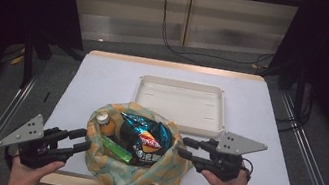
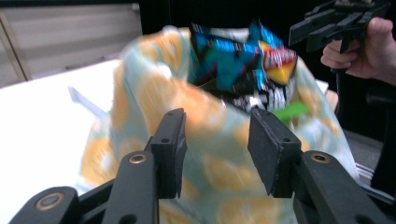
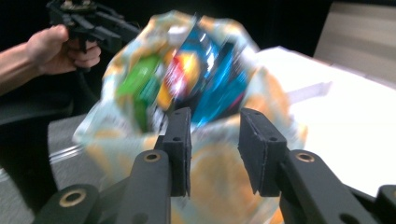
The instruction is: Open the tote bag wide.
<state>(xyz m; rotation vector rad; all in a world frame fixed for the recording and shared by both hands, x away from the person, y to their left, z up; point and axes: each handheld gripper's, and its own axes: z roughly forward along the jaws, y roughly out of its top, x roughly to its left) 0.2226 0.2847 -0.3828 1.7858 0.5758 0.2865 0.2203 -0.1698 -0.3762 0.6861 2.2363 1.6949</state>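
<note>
On the near edge of the white counter, seen from the high view, a soft cloth bag printed with orange slices on pale green is standing open and slumped, loaded with a blue crinkled snack packet, a green wrapped bar and a bottle with an orange body and white cap. The left gripper and the right gripper are flanking the bag at its rim, each with jaws parted and gripping nothing. Behind the bag, a shallow cream plastic tray is lying bare, so the unpacking, by my reading, is not yet begun: every item is sitting in the bag and all the moving is left.

In the left gripper view, the black jaws are standing apart in front of the bag's blurred cloth, with no fabric pinched between them; the snack packet is poking from the mouth, and the right gripper is hovering beyond in a hand.

In the right gripper view, the jaws are likewise spread and released before the bag, the green bar and the blue packet showing above, the left gripper held opposite.
</note>
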